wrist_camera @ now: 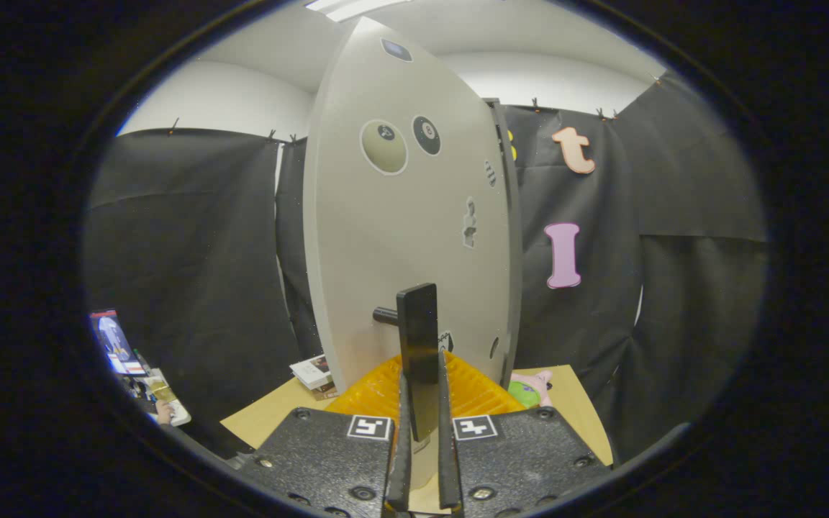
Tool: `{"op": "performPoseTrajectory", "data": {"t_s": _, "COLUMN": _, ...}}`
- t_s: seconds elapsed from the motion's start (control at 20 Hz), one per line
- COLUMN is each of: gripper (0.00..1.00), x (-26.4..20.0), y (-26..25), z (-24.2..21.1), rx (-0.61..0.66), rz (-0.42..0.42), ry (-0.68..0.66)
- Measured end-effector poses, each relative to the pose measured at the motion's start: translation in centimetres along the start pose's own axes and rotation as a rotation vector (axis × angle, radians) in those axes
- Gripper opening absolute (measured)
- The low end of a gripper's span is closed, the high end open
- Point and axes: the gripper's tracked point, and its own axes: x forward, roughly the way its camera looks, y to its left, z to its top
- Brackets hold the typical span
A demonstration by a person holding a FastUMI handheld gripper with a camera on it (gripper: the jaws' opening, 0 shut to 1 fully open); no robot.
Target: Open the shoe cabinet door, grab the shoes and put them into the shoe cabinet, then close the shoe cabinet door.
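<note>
The gripper view looks forward along the two fingers of the handheld gripper [420,424], which rise from the bottom of the scene. The fingers are drawn nearly together, and between them stands a flat, upright black bar handle [419,338]; both fingers appear to press on its sides, so the gripper seems to be clamped on it. A short dark peg joins the handle to a tall, pale grey shoe cabinet door [400,237] dotted with round and small shaped stickers. The door stands on edge straight ahead, seemingly swung partly open, though its angle is hard to judge through the fisheye lens. Gripping the handle this way gives a firm hold for swinging the door on its hinge.

Just below the handle, at the foot of the door, lies a ribbed orange-yellow plastic piece [371,396], perhaps a rack or tray. It rests on a light brown tabletop [270,421]. To the right of the door's foot sits a small pink and green soft toy [529,391]; to the left lies a small stack of printed cards or booklets [314,374]. Shoes cannot be made out from here, so the step in hand is likely working the door, not loading.
</note>
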Motion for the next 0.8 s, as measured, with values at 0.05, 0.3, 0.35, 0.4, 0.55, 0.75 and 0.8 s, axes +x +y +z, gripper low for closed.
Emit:
{"op": "performPoseTrajectory", "data": {"t_s": 0.05, "gripper": 0.17, "x": -0.1, "y": -0.3, "z": 0.0, "rx": -0.002, "rz": -0.013, "ry": -0.005}}
{"op": "performPoseTrajectory", "data": {"t_s": 0.3, "gripper": 0.12, "x": -0.1, "y": -3.0, "z": 0.2, "rx": 0.021, "rz": -0.135, "ry": -0.028}}
{"op": "performPoseTrajectory", "data": {"t_s": 0.35, "gripper": 0.10, "x": -0.1, "y": -4.0, "z": 0.4, "rx": 0.016, "rz": -0.177, "ry": -0.036}}
{"op": "performPoseTrajectory", "data": {"t_s": 0.4, "gripper": 0.08, "x": 0.0, "y": -4.8, "z": 0.6, "rx": 0.012, "rz": -0.206, "ry": -0.047}}
{"op": "performPoseTrajectory", "data": {"t_s": 0.55, "gripper": 0.03, "x": -0.2, "y": -4.3, "z": 0.5, "rx": 0.074, "rz": -0.176, "ry": -0.051}}
{"op": "performPoseTrajectory", "data": {"t_s": 0.75, "gripper": 0.04, "x": 0.0, "y": -4.5, "z": 0.8, "rx": 0.078, "rz": -0.163, "ry": -0.053}}
{"op": "performPoseTrajectory", "data": {"t_s": 0.8, "gripper": 0.04, "x": -0.1, "y": -4.6, "z": 0.7, "rx": 0.083, "rz": -0.164, "ry": -0.056}}
